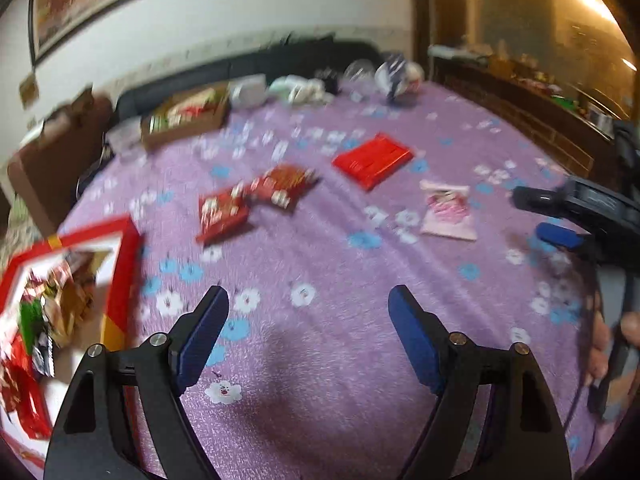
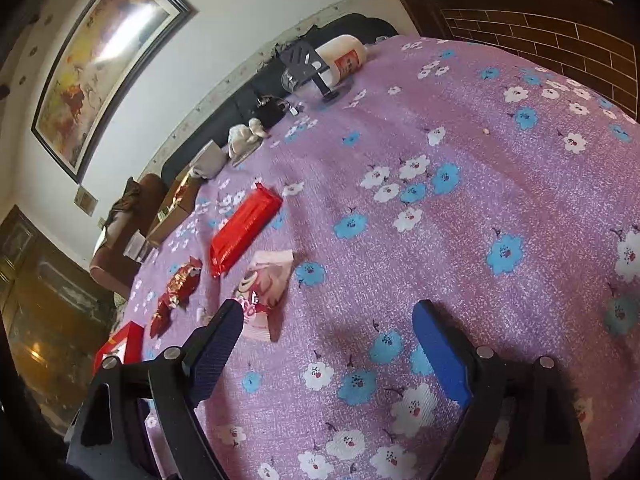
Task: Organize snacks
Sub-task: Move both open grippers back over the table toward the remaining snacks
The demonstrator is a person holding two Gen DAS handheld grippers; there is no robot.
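Loose snacks lie on a purple flowered tablecloth point(image 1: 320, 240). A flat red packet point(image 1: 373, 160) point(image 2: 244, 228), a pink packet point(image 1: 450, 210) point(image 2: 268, 280) and two red patterned packets point(image 1: 222, 214) point(image 1: 286, 186) are spread across the middle. A red-rimmed box point(image 1: 120, 264) at the left holds several wrapped snacks. My left gripper point(image 1: 308, 300) hangs open over bare cloth, nothing between its blue pads. My right gripper point(image 2: 328, 316) is open too, its left finger point(image 2: 224, 332) just in front of the pink packet, not touching it that I can tell. It also shows at the right edge of the left wrist view point(image 1: 560, 216).
A brown cardboard box point(image 1: 188, 116) of snacks, a white container point(image 2: 210, 160), a lying bottle point(image 2: 344, 56), a black stand point(image 2: 316, 76) and crumpled items sit along the table's far edge. Dark brick-pattern furniture point(image 2: 560, 40) stands to the right. A hand point(image 1: 608, 344) holds the right tool.
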